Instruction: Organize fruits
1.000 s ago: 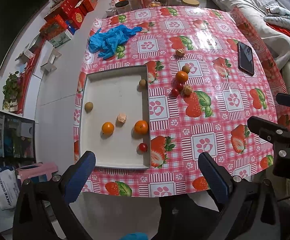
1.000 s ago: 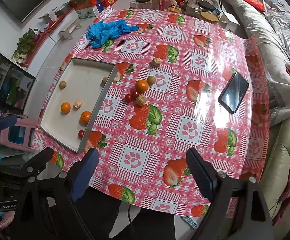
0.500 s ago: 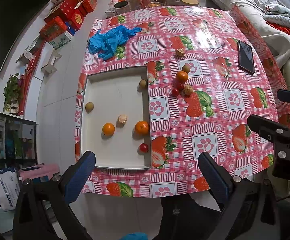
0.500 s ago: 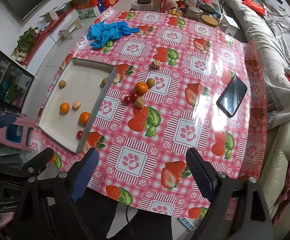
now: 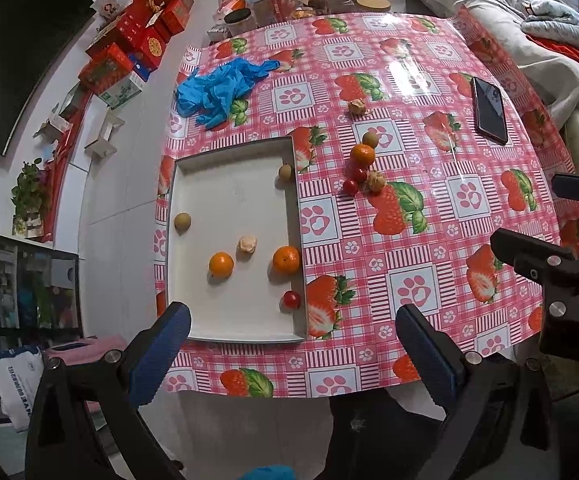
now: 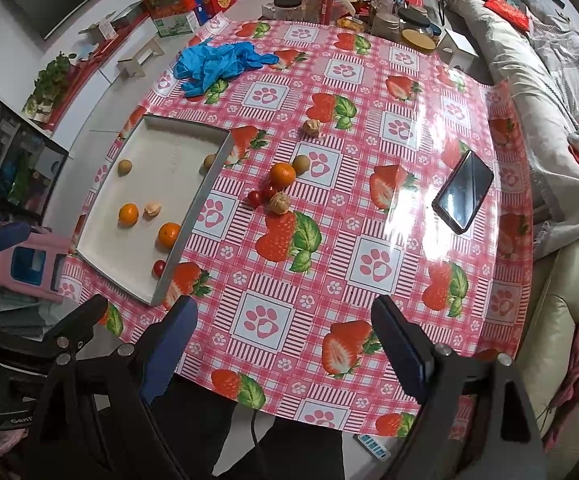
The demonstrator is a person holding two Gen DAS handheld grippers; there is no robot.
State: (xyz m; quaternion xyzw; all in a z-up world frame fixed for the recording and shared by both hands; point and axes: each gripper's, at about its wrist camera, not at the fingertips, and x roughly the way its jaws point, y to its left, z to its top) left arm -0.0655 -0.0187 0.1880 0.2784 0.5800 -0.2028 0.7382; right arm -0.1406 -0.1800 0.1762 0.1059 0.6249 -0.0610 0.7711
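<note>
A white tray [image 5: 229, 188] lies on the left of the strawberry-print tablecloth [image 5: 409, 288]. In it are two oranges [image 5: 221, 265], a peeled piece [image 5: 247, 244], a cherry tomato [image 5: 291, 299] and two small brown fruits [image 5: 182, 222]. To its right, a loose cluster on the cloth holds an orange [image 6: 282, 174], a brown fruit [image 6: 301, 163], two cherry tomatoes [image 6: 254, 198] and a husked fruit [image 6: 279, 203]. Another husked fruit [image 6: 312, 127] lies farther back. My left gripper [image 5: 292, 322] hangs open and empty above the tray's near end. My right gripper [image 6: 285, 312] is open and empty over the table's near edge.
Blue gloves [image 5: 221, 88] are bunched at the far left of the table. A black phone [image 6: 464, 196] lies at the right. Jars and clutter [image 6: 409, 28] crowd the far edge. Red boxes [image 5: 137, 40] stand on the floor; a sofa with blankets [image 6: 549, 80] is on the right.
</note>
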